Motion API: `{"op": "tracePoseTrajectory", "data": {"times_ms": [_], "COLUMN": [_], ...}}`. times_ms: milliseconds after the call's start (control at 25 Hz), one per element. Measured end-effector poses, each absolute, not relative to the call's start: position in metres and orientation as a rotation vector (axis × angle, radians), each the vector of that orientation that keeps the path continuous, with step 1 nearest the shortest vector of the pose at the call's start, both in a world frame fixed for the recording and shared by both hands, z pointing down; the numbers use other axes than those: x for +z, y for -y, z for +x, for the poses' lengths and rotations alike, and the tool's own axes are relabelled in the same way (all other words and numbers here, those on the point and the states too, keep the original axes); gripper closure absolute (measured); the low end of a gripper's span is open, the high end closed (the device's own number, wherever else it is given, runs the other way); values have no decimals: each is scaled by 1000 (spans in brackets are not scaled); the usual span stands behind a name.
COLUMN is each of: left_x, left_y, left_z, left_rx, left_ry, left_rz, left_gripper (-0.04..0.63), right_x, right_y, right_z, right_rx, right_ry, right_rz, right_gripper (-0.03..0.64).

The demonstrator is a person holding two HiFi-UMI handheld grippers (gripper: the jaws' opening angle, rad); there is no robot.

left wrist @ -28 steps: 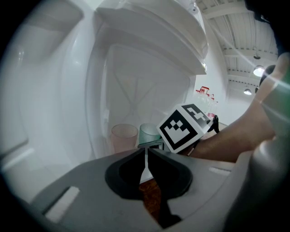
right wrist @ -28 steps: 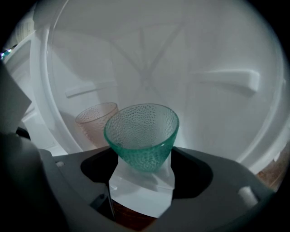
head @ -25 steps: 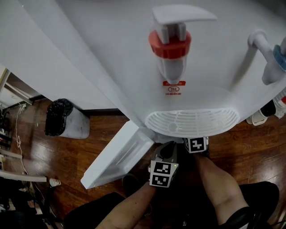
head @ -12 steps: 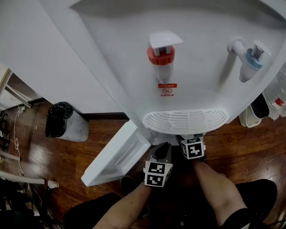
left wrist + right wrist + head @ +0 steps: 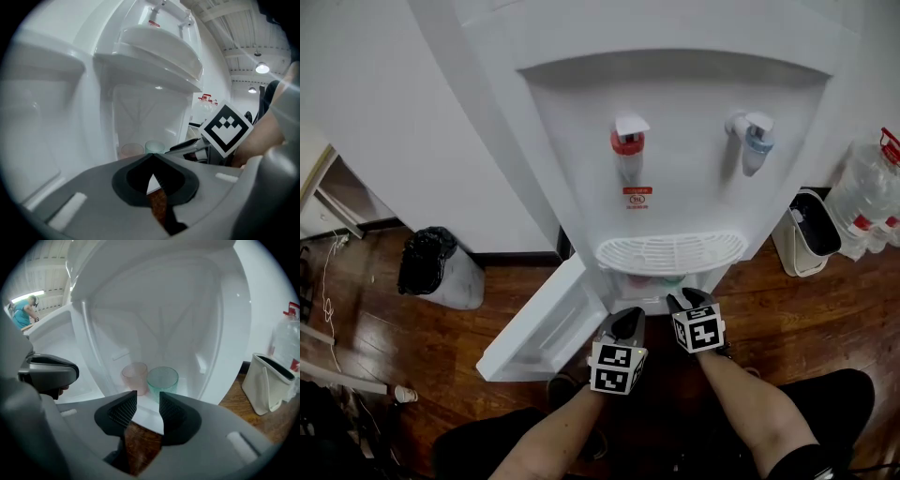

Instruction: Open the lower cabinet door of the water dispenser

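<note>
White plastic, swung wide to the left and hanging clear of the opening: lower cabinet door of the water dispenser. Open already a second ago and open the same now, so no change there. Changed instead: both claws drawn back and up from the cabinet mouth, with more of the dispenser front in the head view. Left claw shut tight, tip to tip, gripping nothing. Right claw just now closing in from wide to a narrow gap, pads apart, nothing between them, only wooden floor showing through. Reads as a release and a retreat: door job looks done, no further pull needed, at most a check against swing-back.

Counted:
- One door, open.
- Two cups inside the cabinet, side by side and almost touching: pink cup on the left, green cup on the right.
- Two taps above the drip tray: red tap left, blue tap right.
- Two claws.
- One bin with a black bag on the floor left of the door.
- One white bin right of the dispenser.
- One big water bottle beside that bin for sure; further red caps near it too cut off to count.
</note>
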State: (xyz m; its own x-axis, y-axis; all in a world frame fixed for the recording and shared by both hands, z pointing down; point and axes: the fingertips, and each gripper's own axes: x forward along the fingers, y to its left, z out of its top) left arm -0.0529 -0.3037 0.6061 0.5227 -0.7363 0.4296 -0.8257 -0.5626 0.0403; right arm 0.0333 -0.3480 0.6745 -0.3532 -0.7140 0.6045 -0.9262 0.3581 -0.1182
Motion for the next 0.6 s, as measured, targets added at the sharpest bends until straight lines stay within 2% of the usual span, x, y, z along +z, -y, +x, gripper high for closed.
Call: {"op": "tracePoseTrajectory", "data": {"times_ms": [200, 440, 600], "left_x": [578, 519, 484], "left_y": [290, 283, 274], "left_z": [-54, -59, -64], "left_rx": [574, 479, 553], "left_ry": [1303, 1176, 1062], "left_rz": [2591, 2637, 2754], "left_gripper": [586, 563, 561], "right_x": [641, 590, 535], "right_y": [327, 301, 293], "right_z": [28, 29, 31], "right_rx": [616, 609, 585], "right_ry": [2215, 2264, 2363], "right_rz": [1394, 1399, 1392], "right_gripper": [543, 598, 614]}}
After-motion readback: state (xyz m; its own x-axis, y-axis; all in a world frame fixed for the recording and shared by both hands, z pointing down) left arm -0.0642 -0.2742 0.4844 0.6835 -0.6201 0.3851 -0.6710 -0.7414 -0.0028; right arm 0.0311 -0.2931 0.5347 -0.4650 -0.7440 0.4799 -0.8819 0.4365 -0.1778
